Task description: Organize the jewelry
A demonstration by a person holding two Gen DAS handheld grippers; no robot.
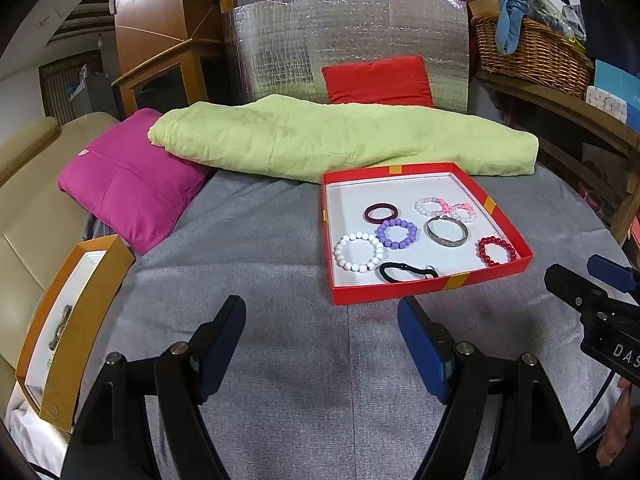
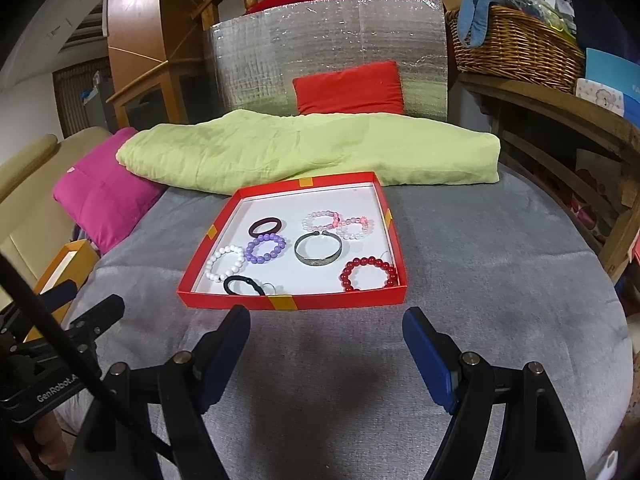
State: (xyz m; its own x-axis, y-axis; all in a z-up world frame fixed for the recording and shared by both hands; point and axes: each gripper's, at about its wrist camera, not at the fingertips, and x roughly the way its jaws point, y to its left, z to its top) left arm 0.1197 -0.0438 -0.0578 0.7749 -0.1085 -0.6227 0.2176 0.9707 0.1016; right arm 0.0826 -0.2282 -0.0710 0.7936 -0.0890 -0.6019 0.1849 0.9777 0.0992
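Note:
A red tray [image 1: 424,290] [image 2: 296,302] lies on the grey cloth and holds several bracelets: white beads [image 1: 359,251] [image 2: 225,264], purple beads [image 1: 397,233] [image 2: 266,248], a dark ring [image 1: 381,213] [image 2: 265,226], a silver bangle [image 1: 447,231] [image 2: 318,251], red beads [image 1: 496,251] [image 2: 369,273], two pink-white bead ones [image 1: 432,206] [image 2: 321,220], and a black hair tie [image 1: 404,272] [image 2: 244,285]. An orange box [image 1: 66,320] [image 2: 66,266] at the left holds a metal piece [image 1: 60,326]. My left gripper [image 1: 322,316] is open and empty in front of the tray. My right gripper [image 2: 326,326] is open and empty, just short of the tray's near wall.
A green folded cloth [image 1: 340,140] [image 2: 312,150], a pink cushion [image 1: 128,184] [image 2: 100,196] and a red cushion [image 1: 378,80] [image 2: 350,88] lie behind the tray. A wicker basket [image 1: 532,50] [image 2: 516,46] stands on a wooden shelf at the right. A beige sofa [image 1: 28,184] is at the left.

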